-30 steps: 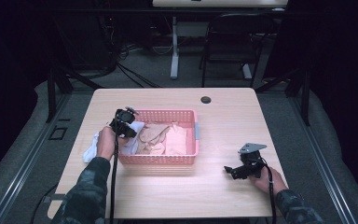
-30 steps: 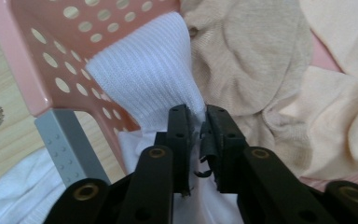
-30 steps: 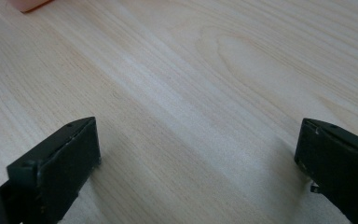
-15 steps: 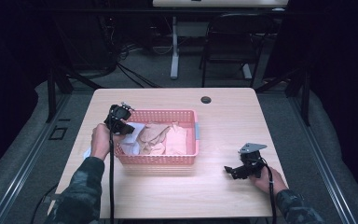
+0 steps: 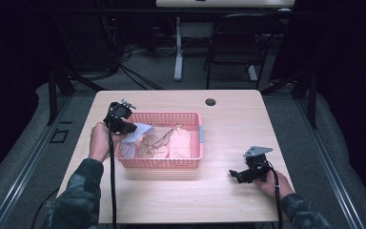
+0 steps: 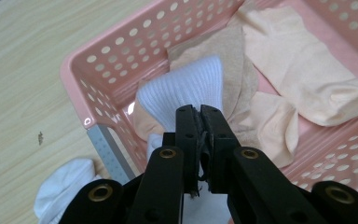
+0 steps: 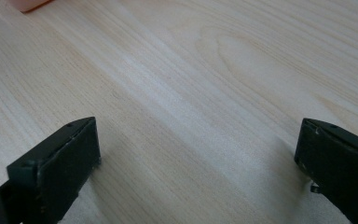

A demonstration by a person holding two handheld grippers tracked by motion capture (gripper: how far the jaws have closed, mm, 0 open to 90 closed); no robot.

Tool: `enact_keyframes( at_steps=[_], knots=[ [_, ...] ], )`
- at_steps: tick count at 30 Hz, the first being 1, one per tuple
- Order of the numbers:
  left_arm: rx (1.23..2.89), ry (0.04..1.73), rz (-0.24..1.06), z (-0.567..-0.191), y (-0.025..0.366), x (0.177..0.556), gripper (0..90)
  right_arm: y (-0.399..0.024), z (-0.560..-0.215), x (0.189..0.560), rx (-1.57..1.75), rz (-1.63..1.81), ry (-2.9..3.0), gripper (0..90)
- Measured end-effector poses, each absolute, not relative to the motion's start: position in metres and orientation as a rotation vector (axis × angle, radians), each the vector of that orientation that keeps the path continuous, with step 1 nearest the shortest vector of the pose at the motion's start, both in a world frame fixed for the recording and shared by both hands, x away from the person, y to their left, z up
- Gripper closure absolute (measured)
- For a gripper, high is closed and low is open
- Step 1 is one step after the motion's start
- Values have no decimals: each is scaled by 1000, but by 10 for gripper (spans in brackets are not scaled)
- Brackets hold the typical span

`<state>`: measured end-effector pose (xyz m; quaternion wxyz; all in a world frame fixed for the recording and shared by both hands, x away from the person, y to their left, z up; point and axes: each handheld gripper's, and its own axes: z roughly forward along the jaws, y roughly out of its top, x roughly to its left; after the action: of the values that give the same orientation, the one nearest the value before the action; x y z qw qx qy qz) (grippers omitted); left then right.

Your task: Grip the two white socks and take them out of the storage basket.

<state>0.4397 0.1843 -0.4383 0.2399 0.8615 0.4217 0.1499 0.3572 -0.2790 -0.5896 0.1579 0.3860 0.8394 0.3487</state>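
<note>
- No brand, label or writing can be read on any item in these views.
- Left hand-held gripper (image 5: 124,128): held over the 9 o'clock end of the pink basket (image 5: 190,161). Its jaws are pressed together on a white ribbed sock (image 6: 186,91), pinching the fabric. In the left gripper view the sock's cuff fans out beyond the jaw tips, above the basket's corner.
- White sock's place: hanging from the left hand-held gripper at the basket's 9 o'clock rim, partly over the inside of the basket and partly over the rim.
- Right hand-held gripper (image 5: 239,174): resting low at the desk's (image 5: 228,129) 4 o'clock area, well apart from the basket. Jaws spread wide, with bare wood between them and nothing held.
- Count, hand-held grippers: two, one in each hand.
- Count, baskets: one, pink, perforated walls, near desk centre.
- Count, white pieces: the gripped sock, plus a second white piece (image 6: 63,186) on the desk just outside the basket corner; whether that is a separate sock I cannot tell.
- Count, peach and tan socks (image 6: 307,70) in the basket: several, overlapping; exact number not clear.
- One small dark round fitting (image 5: 210,102) at the desk's 12 o'clock edge.
</note>
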Motion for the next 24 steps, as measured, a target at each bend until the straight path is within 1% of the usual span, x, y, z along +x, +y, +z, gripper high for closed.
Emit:
enact_keyframes(
  at_steps=[24],
  knots=[
    [2324,1085,462,-392,178,435,860,-279,-590,358,1100,999,2404,0]
  ],
)
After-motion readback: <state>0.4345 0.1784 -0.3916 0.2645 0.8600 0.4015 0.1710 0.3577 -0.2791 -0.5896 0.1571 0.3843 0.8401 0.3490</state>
